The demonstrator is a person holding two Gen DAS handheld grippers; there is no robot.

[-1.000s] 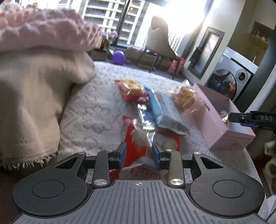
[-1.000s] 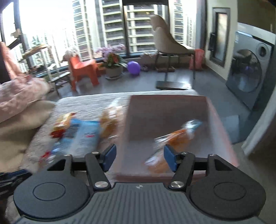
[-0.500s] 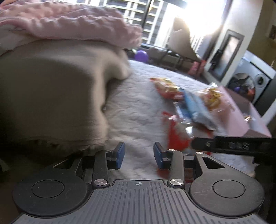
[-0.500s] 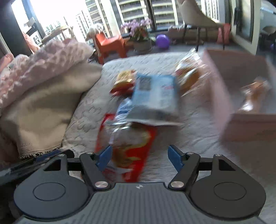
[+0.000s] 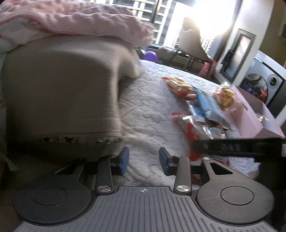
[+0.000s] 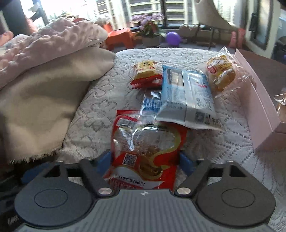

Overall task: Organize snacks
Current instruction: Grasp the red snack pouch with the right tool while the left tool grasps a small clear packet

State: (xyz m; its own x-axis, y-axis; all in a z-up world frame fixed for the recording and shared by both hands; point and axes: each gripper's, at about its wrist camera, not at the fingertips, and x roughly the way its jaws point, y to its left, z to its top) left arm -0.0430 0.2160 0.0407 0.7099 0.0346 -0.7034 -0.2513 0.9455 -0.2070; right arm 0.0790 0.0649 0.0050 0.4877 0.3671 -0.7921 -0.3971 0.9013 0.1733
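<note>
Your right gripper (image 6: 145, 158) has swung from the pink box (image 6: 257, 100) to the red snack bag (image 6: 144, 148) at the bed's (image 6: 100, 100) near edge, fingers closing around it. Your left gripper (image 5: 143, 158), half-open and empty, has let it go.

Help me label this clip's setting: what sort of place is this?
Probably a lived-in high-rise flat: snack packets lie on a quilted white bedspread beside folded blankets, a washing machine stands by the wall, and apartment towers fill the window.
</note>
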